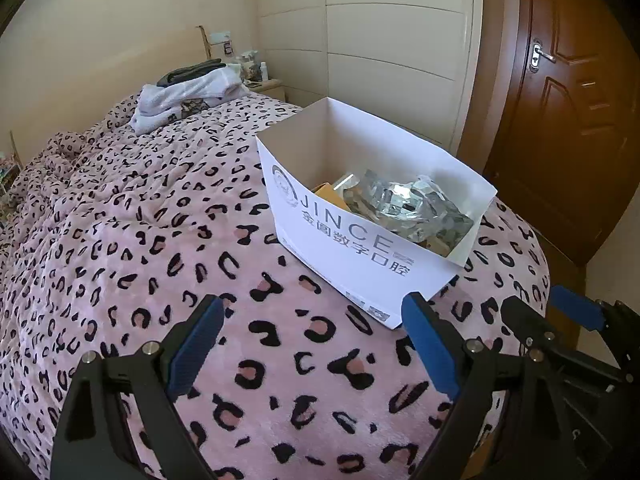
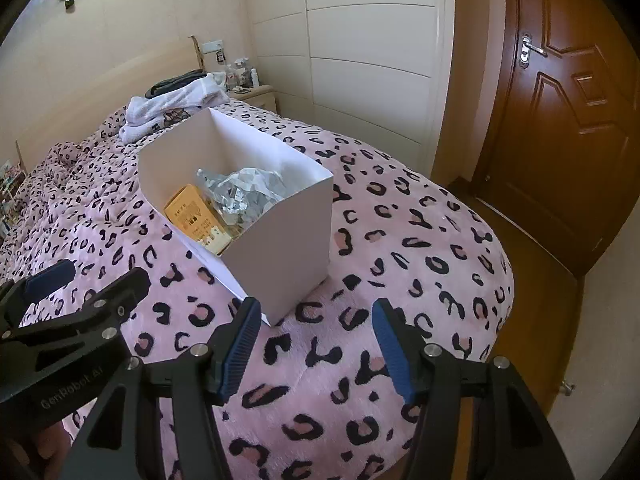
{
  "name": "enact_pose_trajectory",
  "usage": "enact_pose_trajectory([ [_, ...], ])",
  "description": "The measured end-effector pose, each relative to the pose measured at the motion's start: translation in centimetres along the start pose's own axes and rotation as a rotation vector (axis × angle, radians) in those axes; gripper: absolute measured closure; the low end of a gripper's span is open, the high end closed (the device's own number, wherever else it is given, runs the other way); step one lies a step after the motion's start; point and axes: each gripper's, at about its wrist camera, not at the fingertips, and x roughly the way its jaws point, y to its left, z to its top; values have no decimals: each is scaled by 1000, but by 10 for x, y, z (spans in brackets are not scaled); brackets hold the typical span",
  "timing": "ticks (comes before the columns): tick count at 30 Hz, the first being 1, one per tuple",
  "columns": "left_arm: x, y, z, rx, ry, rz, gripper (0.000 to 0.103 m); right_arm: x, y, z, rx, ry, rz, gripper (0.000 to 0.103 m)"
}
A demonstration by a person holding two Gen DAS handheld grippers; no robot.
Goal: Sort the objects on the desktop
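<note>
Above the blanket [image 1: 280,360], both grippers [image 1: 316,336] [image 2: 316,340] gape empty.

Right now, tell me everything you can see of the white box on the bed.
The white box is an open-topped carton of thin card, with grey "JINCE" lettering, Chinese characters and a round logo on one long wall. It stands upright on the pink leopard-print blanket, near the foot of the bed. Inside lie crumpled silver foil packaging and an orange packet. Neither gripper touches it.
</note>
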Motion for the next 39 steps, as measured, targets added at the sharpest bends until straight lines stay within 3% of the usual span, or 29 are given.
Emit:
enact_pose_trajectory([
  [13,1,15,4,-31,4,19,12,6,15,11,-14,-1,9,44],
  [23,7,30,26,-20,17,42,12,12,33,31,-14,37,-17,44],
  [39,9,25,37,16,17,37,12,12,34,41,-20,48,-66,44],
])
